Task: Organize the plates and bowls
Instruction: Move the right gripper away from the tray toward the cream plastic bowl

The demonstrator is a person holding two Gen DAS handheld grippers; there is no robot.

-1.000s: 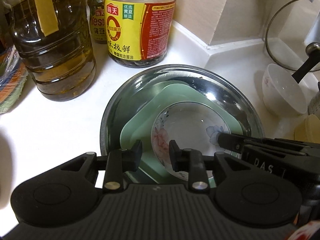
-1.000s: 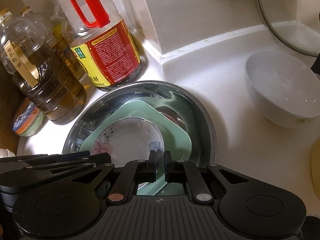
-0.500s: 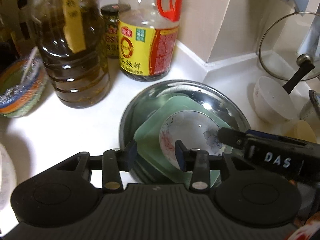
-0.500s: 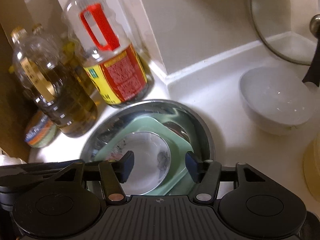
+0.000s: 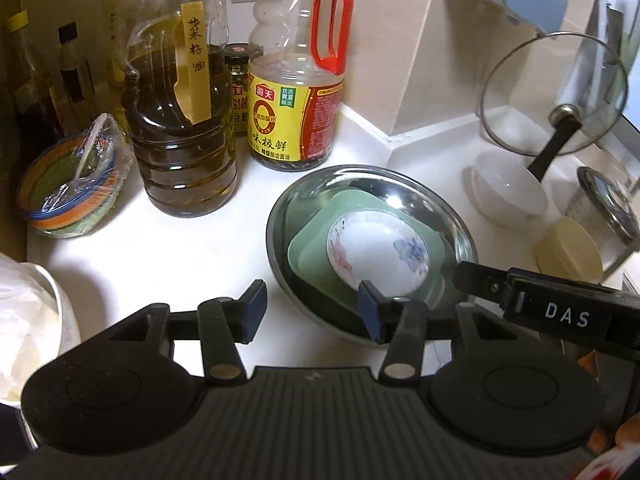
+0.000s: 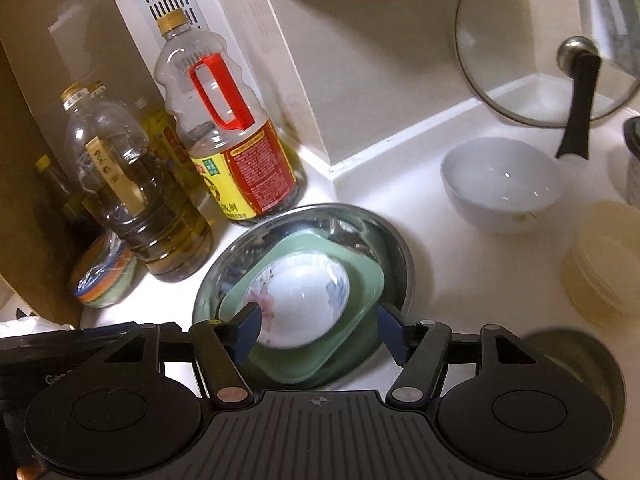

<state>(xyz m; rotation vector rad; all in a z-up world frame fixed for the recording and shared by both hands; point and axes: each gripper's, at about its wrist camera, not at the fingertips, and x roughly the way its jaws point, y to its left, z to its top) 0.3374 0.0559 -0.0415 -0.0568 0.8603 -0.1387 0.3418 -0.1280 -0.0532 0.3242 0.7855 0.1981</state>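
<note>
your left gripper (image 5: 312, 308) and right gripper (image 6: 318, 330) both tilt downward above the steel basin (image 5: 448, 208), jaws just opened wide, empty; the floral bowl (image 6: 298, 298) sits nested below.

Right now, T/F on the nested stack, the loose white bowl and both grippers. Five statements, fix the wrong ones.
1. The floral bowl sits inside the green square dish. True.
2. The green square dish lies directly on the counter. False: it rests inside the steel basin.
3. The left gripper is clamped on the steel basin's rim. False: its jaws have just been opening and hold nothing.
4. The plain white bowl stands apart from the stack, near the glass lid. True.
5. The right gripper holds the floral bowl. False: its jaws have just been opening and stand clear of it.
</note>
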